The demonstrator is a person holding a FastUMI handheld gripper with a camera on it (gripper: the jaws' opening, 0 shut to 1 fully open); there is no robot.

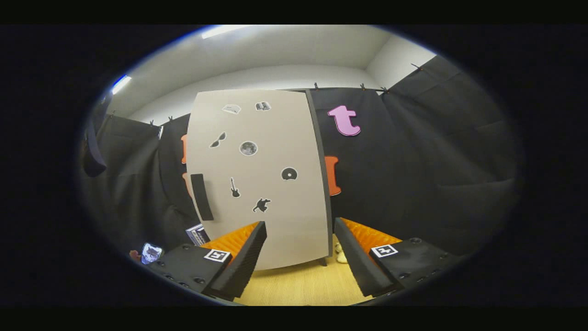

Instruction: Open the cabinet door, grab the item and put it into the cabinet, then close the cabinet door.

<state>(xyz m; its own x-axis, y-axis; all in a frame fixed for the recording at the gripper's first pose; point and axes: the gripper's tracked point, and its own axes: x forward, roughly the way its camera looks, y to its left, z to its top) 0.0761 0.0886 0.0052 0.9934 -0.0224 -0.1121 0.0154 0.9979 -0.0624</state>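
Observation:
A pale beige cabinet stands upright on the wooden tabletop, straight ahead of my fingers. Its door is closed and carries several small black stickers. A dark vertical handle sits near the door's left edge. My gripper is open, a short way in front of the door's lower part, with nothing between the fingers. A small boxed item with a dark printed face lies left of the cabinet's foot, beyond the left finger.
A small whitish object peeks out at the cabinet's lower right corner, beside a cabinet foot. Another small packet lies further left on the table. Black cloth walls close in the booth behind and to both sides.

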